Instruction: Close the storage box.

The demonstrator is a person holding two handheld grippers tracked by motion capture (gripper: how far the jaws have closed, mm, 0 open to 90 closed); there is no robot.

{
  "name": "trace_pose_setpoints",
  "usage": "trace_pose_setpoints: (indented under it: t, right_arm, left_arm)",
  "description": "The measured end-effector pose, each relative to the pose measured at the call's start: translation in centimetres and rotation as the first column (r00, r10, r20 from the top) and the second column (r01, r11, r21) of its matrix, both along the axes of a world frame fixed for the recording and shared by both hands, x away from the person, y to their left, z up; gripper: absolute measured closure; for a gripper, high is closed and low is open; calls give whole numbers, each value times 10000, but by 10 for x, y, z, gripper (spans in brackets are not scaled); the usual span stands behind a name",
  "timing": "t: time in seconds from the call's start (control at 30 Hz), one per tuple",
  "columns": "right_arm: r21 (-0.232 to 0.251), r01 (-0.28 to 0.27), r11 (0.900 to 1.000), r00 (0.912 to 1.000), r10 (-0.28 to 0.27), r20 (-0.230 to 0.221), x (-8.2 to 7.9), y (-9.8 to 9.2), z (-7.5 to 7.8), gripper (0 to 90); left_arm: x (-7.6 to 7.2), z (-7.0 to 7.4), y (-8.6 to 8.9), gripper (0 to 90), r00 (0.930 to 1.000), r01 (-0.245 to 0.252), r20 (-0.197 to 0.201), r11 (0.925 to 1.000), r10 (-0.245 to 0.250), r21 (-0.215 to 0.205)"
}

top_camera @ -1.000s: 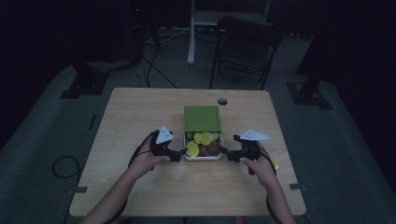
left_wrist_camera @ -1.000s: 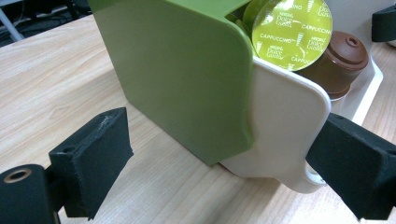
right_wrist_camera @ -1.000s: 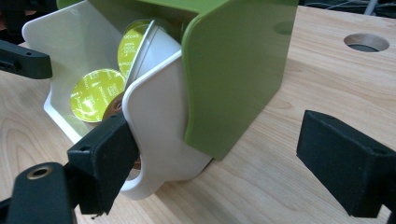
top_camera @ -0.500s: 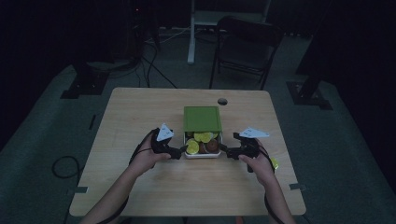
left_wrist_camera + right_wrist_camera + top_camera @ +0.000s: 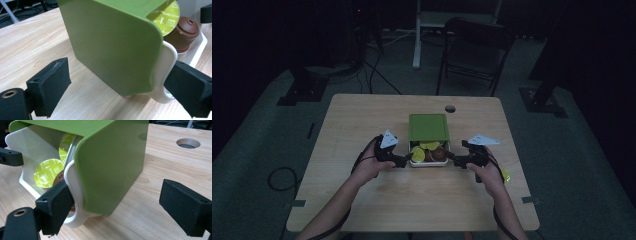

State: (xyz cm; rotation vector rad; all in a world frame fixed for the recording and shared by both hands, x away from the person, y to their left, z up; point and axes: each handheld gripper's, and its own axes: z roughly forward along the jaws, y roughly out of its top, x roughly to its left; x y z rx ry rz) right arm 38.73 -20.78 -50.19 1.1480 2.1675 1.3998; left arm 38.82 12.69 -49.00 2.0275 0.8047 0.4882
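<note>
Green lid (image 5: 110,45) cut off by the top edge in the left gripper view, hiding all but a yellow-green capsule (image 5: 167,15) and a brown capsule (image 5: 183,32) in the white tray (image 5: 168,62). In the right gripper view, far left of the lid (image 5: 110,157) lost past the top edge, capsules (image 5: 48,176) seen partly through the tray's (image 5: 75,185) wall, small print on them too blurred to read. In the high view, small yellow thing (image 5: 505,175) half hidden behind the right hand (image 5: 486,170), too small to identify; capsule count in the tray (image 5: 428,163) too small to tell.
</note>
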Motion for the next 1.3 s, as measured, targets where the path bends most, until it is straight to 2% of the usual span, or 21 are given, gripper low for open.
trace_pose_setpoints:
  t: [0.43, 0.8, 0.93, 1.0, 1.07, 1.3]
  right_arm:
    - [78, 385, 9992, 9992, -384, -68, 7, 3, -1, 121]
    - [-89, 636, 9979, 9980, -636, -16, 8, 7, -1, 114]
    - [-51, 718, 9974, 9974, -718, -47, 8, 7, -1, 121]
    - [15, 668, 9978, 9978, -668, -23, 7, 8, -1, 123]
    - [38, 641, 9979, 9979, -641, 5, 6, 9, -1, 123]
    - [141, 501, 9986, 9984, -504, 238, 0, 12, 5, 123]
  left_arm:
    - [8, 0, -1, 80, 9997, -208, 137, 9998, 207, 79]
    - [11, 1, -4, 80, 9993, -303, 207, 9994, 300, 155]
    - [10, 0, -4, 82, 9995, -261, 180, 9997, 260, 24]
    - [8, 0, -4, 82, 9999, -113, 94, 9998, 115, -184]
    - [6, 0, -5, 82, 10000, -22, 64, 9998, 23, -200]
    - [-3, 6, -7, 81, 9998, 174, 18, 9986, -173, -491]
